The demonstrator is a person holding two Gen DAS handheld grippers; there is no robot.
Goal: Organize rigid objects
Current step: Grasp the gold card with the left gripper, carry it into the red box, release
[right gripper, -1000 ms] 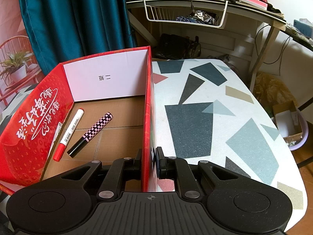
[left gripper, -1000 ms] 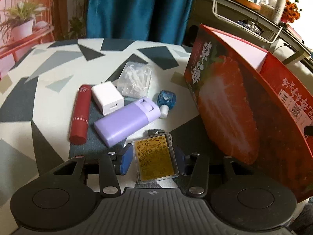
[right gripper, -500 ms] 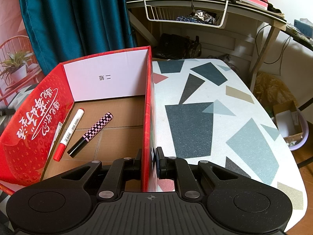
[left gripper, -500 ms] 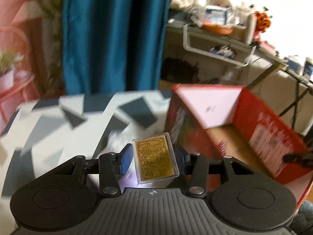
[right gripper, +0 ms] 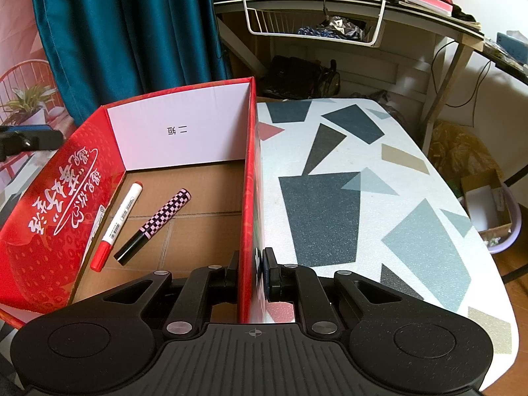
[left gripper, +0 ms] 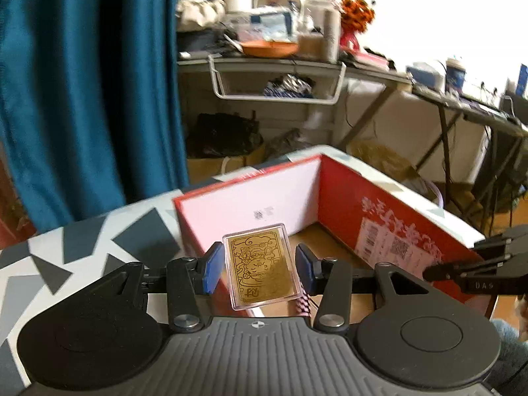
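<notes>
Right wrist view: one red cardboard box [right gripper: 62,198] stands open on one patterned table [right gripper: 346,171]. Two pens lie on the box floor: one white marker with red cap [right gripper: 117,226] at 9 o'clock of one checkered pink-and-black pen [right gripper: 155,226], side by side and apart, both slanting toward 1 o'clock. One wire basket [right gripper: 313,19] hangs under a cluttered desk at 12 o'clock. One teal curtain [right gripper: 125,29] hangs at 11 o'clock.

Left wrist view: one gold card in a clear case [left gripper: 260,265] is visible, which the right wrist view does not show. This view also shows the printed inner wall of the box [left gripper: 379,227] with a label and QR code, and the right gripper's side [left gripper: 475,272] at 3 o'clock. Only the checkered tip of one pen shows below the card; the marker is hidden.

Jaws:
- Left gripper [left gripper: 259,267]: jaws partly open, blue pads pressed on both long edges of the gold card. The card stands upright, slightly tilted, in the air over the near part of the box.
- Right gripper [right gripper: 252,272]: jaws nearly closed, clamping the right-hand box wall, one jaw inside and one outside.
</notes>
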